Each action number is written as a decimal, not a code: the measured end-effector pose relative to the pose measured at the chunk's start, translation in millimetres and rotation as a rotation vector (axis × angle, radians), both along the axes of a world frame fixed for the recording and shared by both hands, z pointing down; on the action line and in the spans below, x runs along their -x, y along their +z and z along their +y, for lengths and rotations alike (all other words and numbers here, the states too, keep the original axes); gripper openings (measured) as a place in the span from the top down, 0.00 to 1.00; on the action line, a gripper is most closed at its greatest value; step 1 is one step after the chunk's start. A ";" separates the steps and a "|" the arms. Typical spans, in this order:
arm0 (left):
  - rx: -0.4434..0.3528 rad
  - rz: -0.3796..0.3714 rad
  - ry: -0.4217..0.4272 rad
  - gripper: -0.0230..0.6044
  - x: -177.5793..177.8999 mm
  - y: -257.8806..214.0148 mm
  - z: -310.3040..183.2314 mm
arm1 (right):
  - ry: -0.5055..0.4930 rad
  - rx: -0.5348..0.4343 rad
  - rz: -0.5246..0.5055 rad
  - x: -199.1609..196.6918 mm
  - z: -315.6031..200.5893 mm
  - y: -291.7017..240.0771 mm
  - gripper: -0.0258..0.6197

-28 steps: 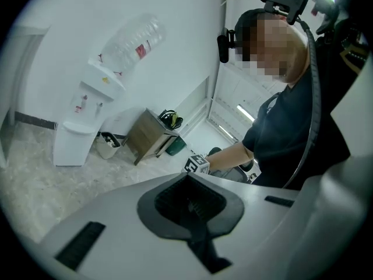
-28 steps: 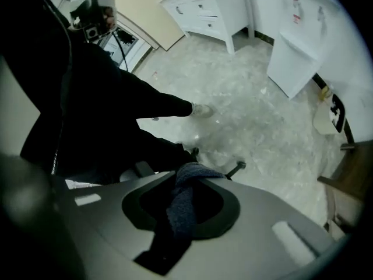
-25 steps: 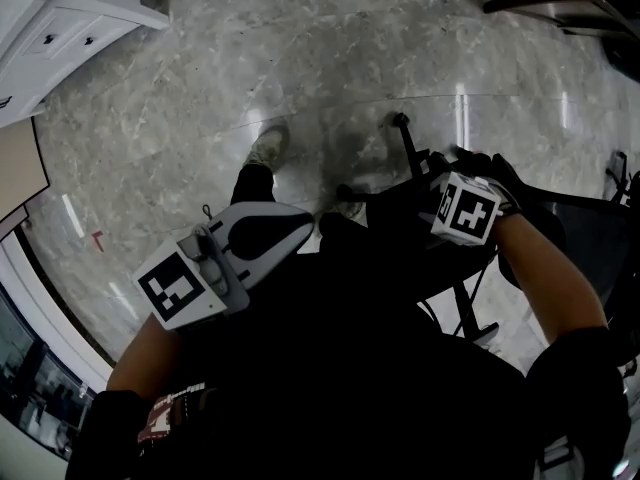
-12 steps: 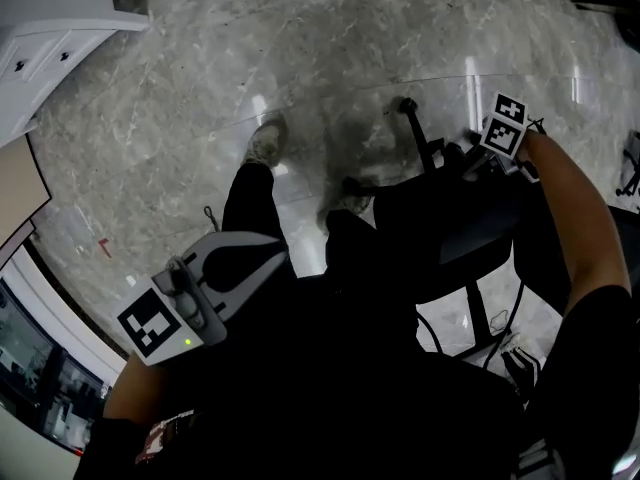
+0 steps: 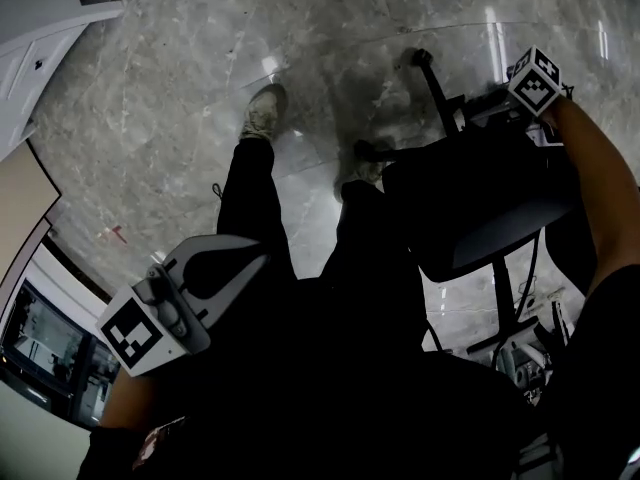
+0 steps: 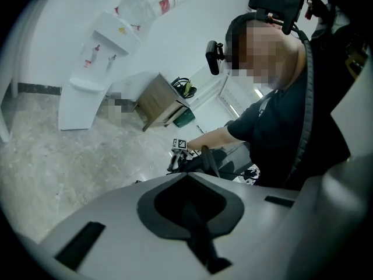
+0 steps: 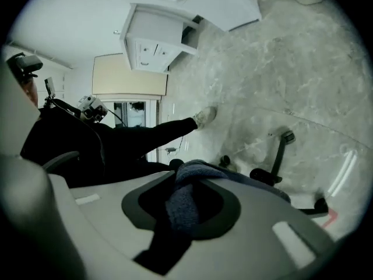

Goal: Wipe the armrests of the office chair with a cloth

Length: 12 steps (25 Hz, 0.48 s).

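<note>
Cloth in the right gripper (image 7: 170, 236) at the office chair (image 5: 492, 213)

The right gripper's jaws are clamped on a dark blue cloth (image 7: 185, 198), held at the far edge of the black office chair above the marble floor (image 5: 170, 118). Whether the cloth touches an armrest cannot be told. The left gripper (image 6: 193, 227) hangs beside the person's leg (image 5: 250, 203), well apart from the chair, jaws together and empty.

I see the dark blue cloth (image 7: 180, 206) bunched in my right gripper (image 7: 195, 171), by the black office chair's (image 5: 490, 208) far edge.
</note>
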<state>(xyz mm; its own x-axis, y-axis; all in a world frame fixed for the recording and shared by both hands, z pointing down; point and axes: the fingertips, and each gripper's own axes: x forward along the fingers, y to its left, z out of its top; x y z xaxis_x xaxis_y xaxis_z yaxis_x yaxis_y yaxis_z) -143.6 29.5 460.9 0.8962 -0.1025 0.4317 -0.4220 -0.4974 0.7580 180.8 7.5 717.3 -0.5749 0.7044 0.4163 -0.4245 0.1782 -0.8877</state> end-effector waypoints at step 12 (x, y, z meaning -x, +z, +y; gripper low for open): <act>-0.015 -0.057 0.229 0.97 -91.2 -8.9 11.9 | 0.939 -0.372 0.089 -72.5 -36.0 23.9 0.85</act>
